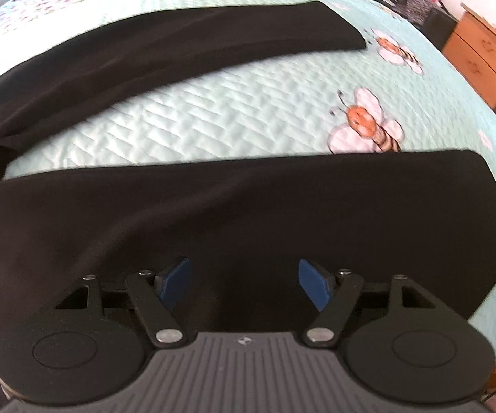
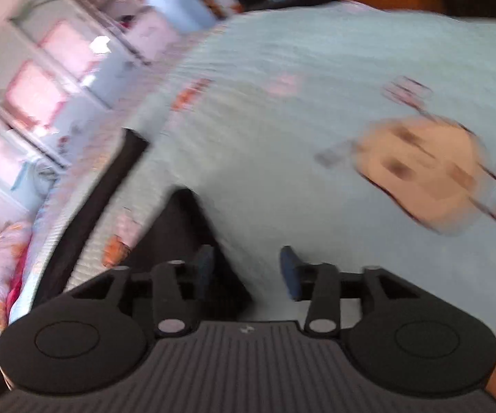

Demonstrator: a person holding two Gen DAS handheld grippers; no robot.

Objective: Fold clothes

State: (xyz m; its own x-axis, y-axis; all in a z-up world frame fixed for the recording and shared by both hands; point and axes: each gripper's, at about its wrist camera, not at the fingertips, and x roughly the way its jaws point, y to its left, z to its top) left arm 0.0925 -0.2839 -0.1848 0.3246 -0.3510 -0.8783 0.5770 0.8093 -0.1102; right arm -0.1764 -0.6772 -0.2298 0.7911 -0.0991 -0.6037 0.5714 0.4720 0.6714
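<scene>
On the pale mint quilted bedspread with bee prints [image 1: 213, 110] lies a pair of black fabric trousers [image 1: 213, 213], legs spread apart: near leg runs across the lower half of the left wrist view, far leg [image 1: 179, 41] stretches across the upper half, bare quilt between them. Both legs meet at the left edge of that view, cuffs point right

Left gripper [image 1: 244, 280]: jaws wide apart, blue pads [image 1: 175, 282] empty, hovering over the near leg, nothing clamped. Can't tell whether the pads touch the cloth

Right gripper [image 2: 244, 268]: jaws also released, nothing between them. Right wrist view is heavily motion-blurred. Its left blue pad [image 2: 203, 265] sits over a black triangular piece of the trousers [image 2: 186, 227], probably a cuff corner; its right pad is over bare bedspread [image 2: 316, 69]. A thin black strip of fabric [image 2: 103, 199] runs up the left side of that view, well apart from the pads

Orange wooden dresser with drawers [image 1: 478, 58] stands beyond the bed's right edge in the left wrist view. White shelving with pink panels [image 2: 41, 86] shows past the bed in the right wrist view, too blurred to detail
</scene>
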